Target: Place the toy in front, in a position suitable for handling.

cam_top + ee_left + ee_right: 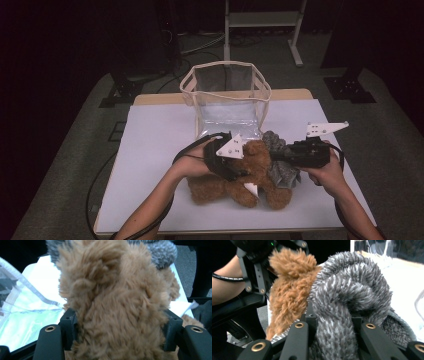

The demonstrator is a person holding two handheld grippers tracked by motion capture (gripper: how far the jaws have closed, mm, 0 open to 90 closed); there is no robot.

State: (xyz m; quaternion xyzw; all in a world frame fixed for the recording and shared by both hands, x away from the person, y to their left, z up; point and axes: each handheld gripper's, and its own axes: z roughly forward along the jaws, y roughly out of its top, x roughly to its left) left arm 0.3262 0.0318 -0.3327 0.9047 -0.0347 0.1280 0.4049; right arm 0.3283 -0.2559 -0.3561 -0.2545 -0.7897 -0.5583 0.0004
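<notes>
At frame centre, a brown plush teddy bear (240, 180) is being clamped by the left gripper (235, 167) while a grey knitted hat (282, 160) is being gripped by the right gripper (275, 156), seemingly for dressing it.

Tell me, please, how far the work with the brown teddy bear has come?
Nothing is done: the clear plastic bag with white trim stands open behind. In hand: the left gripper clamps the fluffy brown teddy bear, and the right gripper clamps the grey knitted cloth beside it. Left, probably: bagging them.

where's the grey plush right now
In the high view the grey plush lies right of the brown bear, just in front of the clear bag, clamped in the right gripper.
</notes>
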